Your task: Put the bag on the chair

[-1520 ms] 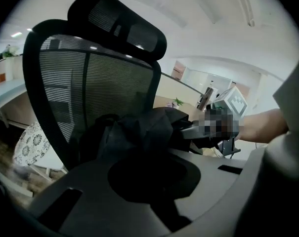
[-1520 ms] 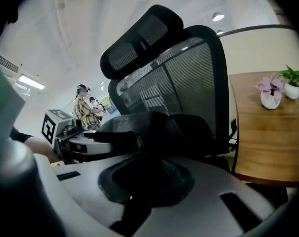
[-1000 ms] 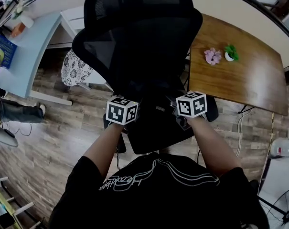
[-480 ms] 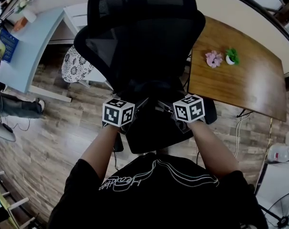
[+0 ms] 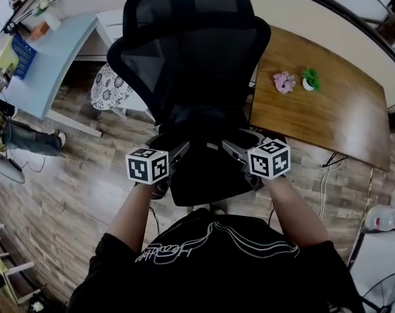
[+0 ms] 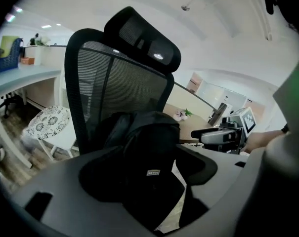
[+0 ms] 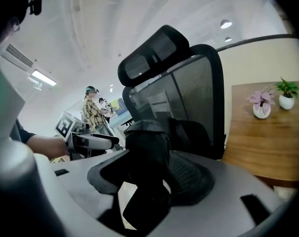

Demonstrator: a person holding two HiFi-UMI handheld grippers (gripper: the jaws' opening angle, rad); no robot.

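A black bag [image 5: 207,135] rests on the seat of the black mesh office chair [image 5: 190,51], leaning against its backrest. My left gripper [image 5: 175,153] is at the bag's left front side, its jaws wide and still opening. My right gripper [image 5: 234,149] is at the bag's right front side, open, its jaws closing a little. Neither presses on the bag. In the left gripper view the bag [image 6: 149,147] stands ahead between the jaws, in front of the chair [image 6: 114,78]. The right gripper view shows the bag [image 7: 147,142] the same way.
A wooden table [image 5: 328,116] with two small potted plants [image 5: 285,81] stands right of the chair. A light blue desk [image 5: 47,64] and a white patterned stool [image 5: 109,87] are at the left. A person's legs [image 5: 27,139] show at the far left, a fan [image 5: 386,292] at the bottom right.
Both grippers went from shut to open and let go of the bag. They drew apart, the left one moving left and down, and the bag stays on the seat.
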